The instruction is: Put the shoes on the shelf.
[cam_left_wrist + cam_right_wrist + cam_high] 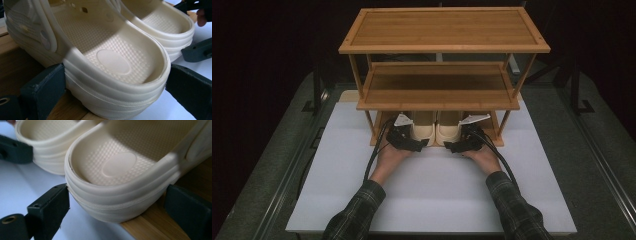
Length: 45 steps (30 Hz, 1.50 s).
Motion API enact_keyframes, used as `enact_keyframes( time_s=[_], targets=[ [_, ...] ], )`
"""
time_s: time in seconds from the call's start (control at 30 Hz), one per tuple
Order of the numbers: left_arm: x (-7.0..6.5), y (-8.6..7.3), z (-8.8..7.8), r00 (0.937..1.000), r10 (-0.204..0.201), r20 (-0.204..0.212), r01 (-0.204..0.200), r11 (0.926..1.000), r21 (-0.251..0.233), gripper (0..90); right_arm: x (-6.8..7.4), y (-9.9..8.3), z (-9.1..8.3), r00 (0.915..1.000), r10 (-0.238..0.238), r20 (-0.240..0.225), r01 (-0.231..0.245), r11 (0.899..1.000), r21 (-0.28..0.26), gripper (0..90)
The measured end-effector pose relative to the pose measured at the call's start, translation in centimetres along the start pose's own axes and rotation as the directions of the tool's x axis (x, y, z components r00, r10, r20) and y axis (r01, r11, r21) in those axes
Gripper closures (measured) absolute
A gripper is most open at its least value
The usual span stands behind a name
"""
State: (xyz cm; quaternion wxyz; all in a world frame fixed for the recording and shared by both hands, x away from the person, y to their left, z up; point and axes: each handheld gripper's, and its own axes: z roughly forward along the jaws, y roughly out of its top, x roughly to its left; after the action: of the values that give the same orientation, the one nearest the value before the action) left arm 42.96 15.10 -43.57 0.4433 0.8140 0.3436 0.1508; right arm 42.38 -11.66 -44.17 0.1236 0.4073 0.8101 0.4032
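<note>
High view: overhead, facing forward-down. Gripper views: very near, both share cream clogs [112, 62] heels.

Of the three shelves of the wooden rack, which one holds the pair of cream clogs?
The bottom shelf: both cream clogs sit there, heels facing the person. The middle shelf and top shelf carry nothing.

1. Low ceiling here: the rack's middle shelf [437, 85] hangs right over both clogs, blocking any approach from above.
2. Left clog [423, 131] and right clog [448, 131] sit just beside each other, no passage between.
3. Rack posts [374, 127] fence the outer sides.
4. Front's wide open across the white board [432, 195].
</note>
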Motion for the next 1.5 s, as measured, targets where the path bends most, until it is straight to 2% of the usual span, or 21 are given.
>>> enact_keyframes(
  time_s=[0.13, 0.2, 0.23, 0.27, 0.3, 0.33, 0.4, 0.5, 0.53, 0.57, 0.6, 0.73, 0.8, 0.9, 0.97, 1.0, 1.07, 1.13, 1.27, 1.4, 1.5],
  targets=[
    [0.2, -0.1, 0.4, 0.9999, -0.006, -0.009, 0.006, 1.0, -0.006, 2.2, -0.1, 0.1, 0.2, 0.9997, -0.007, 0.024, 0.007, 1.0, 0.0, 6.7],
    [0.2, 0.0, 0.8, 0.9996, -0.016, -0.022, 0.016, 0.9998, -0.014, 1.8, -0.1, 0.2, 0.3, 0.9995, 0.004, 0.032, -0.004, 1.0, 0.0, 6.7],
    [0.3, 0.0, 0.9, 0.9998, -0.01, -0.017, 0.009, 0.9999, -0.004, 1.6, -0.2, 0.1, 0.3, 0.9993, 0.009, 0.035, -0.009, 1.0, -0.001, 6.8],
    [0.3, 0.0, 1.1, 0.9997, -0.013, -0.02, 0.013, 0.9999, -0.008, 1.3, -0.5, 0.2, 0.5, 0.9994, -0.018, 0.028, 0.019, 0.999, -0.028, 6.9],
    [0.4, 0.1, 1.1, 0.9998, 0.008, -0.02, -0.008, 1.0, -0.004, 1.2, -0.6, 0.2, 0.6, 0.9991, -0.027, 0.034, 0.028, 0.999, -0.034, 6.9],
    [0.3, 0.2, 1.2, 0.9998, 0.002, -0.021, -0.002, 1.0, -0.003, 1.3, -0.7, 0.1, 0.6, 0.999, -0.027, 0.036, 0.028, 0.999, -0.037, 7.1],
    [0.4, 0.2, 1.1, 0.9998, 0.009, -0.02, -0.009, 1.0, 0.002, 1.3, -0.7, 0.1, 0.5, 0.9993, -0.021, 0.03, 0.022, 0.999, -0.034, 7.6],
    [0.5, 0.3, 0.8, 0.9997, -0.023, -0.01, 0.023, 0.9997, 0.009, 2.2, -0.7, 0.0, 0.3, 0.9995, -0.011, 0.028, 0.012, 1.0, -0.028, 8.1],
    [0.5, 0.3, 0.7, 0.9996, -0.021, -0.019, 0.021, 0.9997, 0.012, 2.9, -0.6, 0.0, 0.2, 0.9996, -0.013, 0.027, 0.014, 0.999, -0.033, 8.0],
    [0.5, 0.3, 0.5, 0.9997, -0.024, -0.01, 0.024, 0.9997, 0.009, 3.8, -0.6, 0.0, 0.1, 0.9995, -0.01, 0.029, 0.011, 0.999, -0.032, 8.0],
    [0.5, 0.3, 0.3, 0.9996, -0.026, -0.002, 0.026, 0.9996, 0.003, 5.3, -0.4, 0.0, -0.1, 0.9992, 0.015, 0.037, -0.014, 1.0, -0.017, 7.9],
    [0.5, 0.4, -0.6, 0.9996, -0.026, 0.009, 0.027, 0.9996, -0.008, 5.3, -0.6, -0.1, -0.6, 0.9998, -0.008, 0.021, 0.009, 0.999, -0.04, 6.4],
    [0.5, 0.4, -1.2, 0.9995, -0.023, 0.02, 0.023, 0.9997, -0.001, 5.3, -0.5, -0.1, -0.9, 0.9997, 0.017, 0.02, -0.016, 0.999, -0.029, 2.6],
    [0.3, 0.1, -2.2, 0.9993, -0.018, 0.034, 0.017, 0.9998, 0.012, 5.3, -0.3, -0.3, -1.3, 0.9995, 0.019, 0.027, -0.018, 1.0, -0.018, 1.4],
    [0.4, -0.2, -3.0, 0.9994, 0.011, 0.034, -0.011, 0.9998, 0.014, 5.3, -0.1, -0.4, -1.7, 0.9996, 0.009, 0.026, -0.009, 1.0, -0.004, 1.4],
    [0.3, -0.3, -3.4, 0.9994, 0.013, 0.033, -0.013, 0.9998, 0.013, 5.2, 0.1, -0.5, -1.9, 0.9997, 0.001, 0.025, -0.001, 1.0, -0.003, 1.3],
    [0.2, -0.7, -4.3, 0.999, 0.023, 0.038, -0.024, 0.9995, 0.02, 5.2, 0.3, -0.9, -2.5, 0.9994, -0.021, 0.029, 0.022, 0.999, -0.037, 1.3],
    [0.0, -1.3, -5.1, 0.9987, 0.024, 0.045, -0.025, 0.9995, 0.017, 5.2, 0.4, -1.3, -3.2, 0.9999, -0.012, 0.009, 0.012, 0.999, -0.03, 1.1],
    [-0.3, -2.4, -6.6, 0.998, 0.04, 0.049, -0.042, 0.9978, 0.052, 3.9, 0.7, -2.3, -4.5, 0.9998, -0.02, 0.009, 0.02, 0.999, -0.039, 0.1],
    [-0.6, -3.6, -8.3, 0.997, 0.07, 0.032, -0.073, 0.9942, 0.079, 3.9, 0.9, -3.4, -6.2, 0.9999, -0.014, -0.002, 0.014, 0.999, -0.052, 0.1],
    [-0.9, -4.7, -9.7, 0.9955, 0.09, 0.03, -0.093, 0.9894, 0.111, 3.8, 1.3, -4.5, -7.8, 0.9993, -0.033, 0.017, 0.033, 0.998, -0.062, 0.1]
  ],
)
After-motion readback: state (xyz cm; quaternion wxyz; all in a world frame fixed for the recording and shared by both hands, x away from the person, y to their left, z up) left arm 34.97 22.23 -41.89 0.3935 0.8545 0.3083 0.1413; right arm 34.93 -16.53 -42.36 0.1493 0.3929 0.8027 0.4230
